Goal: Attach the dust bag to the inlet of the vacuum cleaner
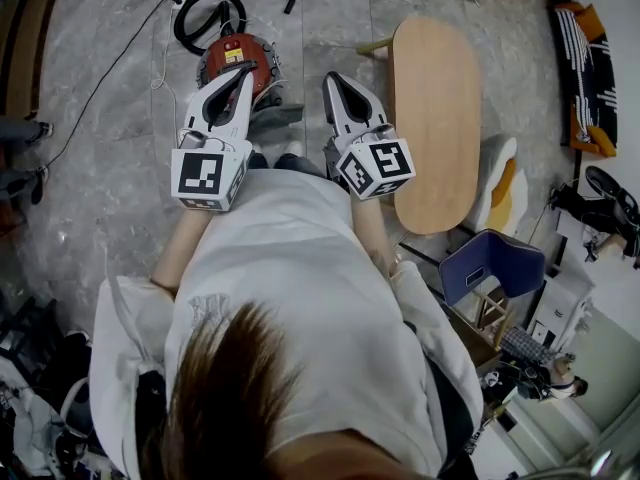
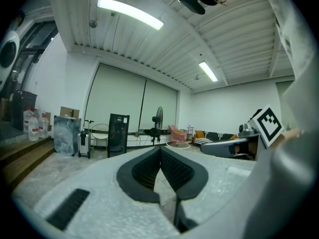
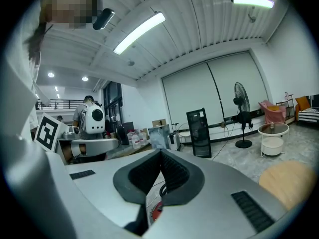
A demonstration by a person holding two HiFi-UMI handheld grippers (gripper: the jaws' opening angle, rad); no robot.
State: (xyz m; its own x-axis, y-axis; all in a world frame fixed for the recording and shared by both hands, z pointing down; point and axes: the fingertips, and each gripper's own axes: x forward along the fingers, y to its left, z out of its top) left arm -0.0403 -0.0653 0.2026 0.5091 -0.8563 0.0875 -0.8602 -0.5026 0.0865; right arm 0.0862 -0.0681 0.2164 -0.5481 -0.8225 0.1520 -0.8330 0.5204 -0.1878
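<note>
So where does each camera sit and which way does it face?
Head view: on the person's head, facing steeply down; hair, shirt, left tongs, right tongs, vacuum cleaner beyond.
Left gripper view: on the left tongs, facing across the room along shut jaws; shirt at right.
Right gripper view: on the right tongs, likewise; shirt at left.
Both gripper views share the fan and black cabinet.

Room evenly bright, lit by ceiling tubes that bloom slightly. Close to the lens, my left gripper and right gripper go soft. Both gripper views bend strongly, corners black. Head view sharp; floor sheen faint, shadows weak.
</note>
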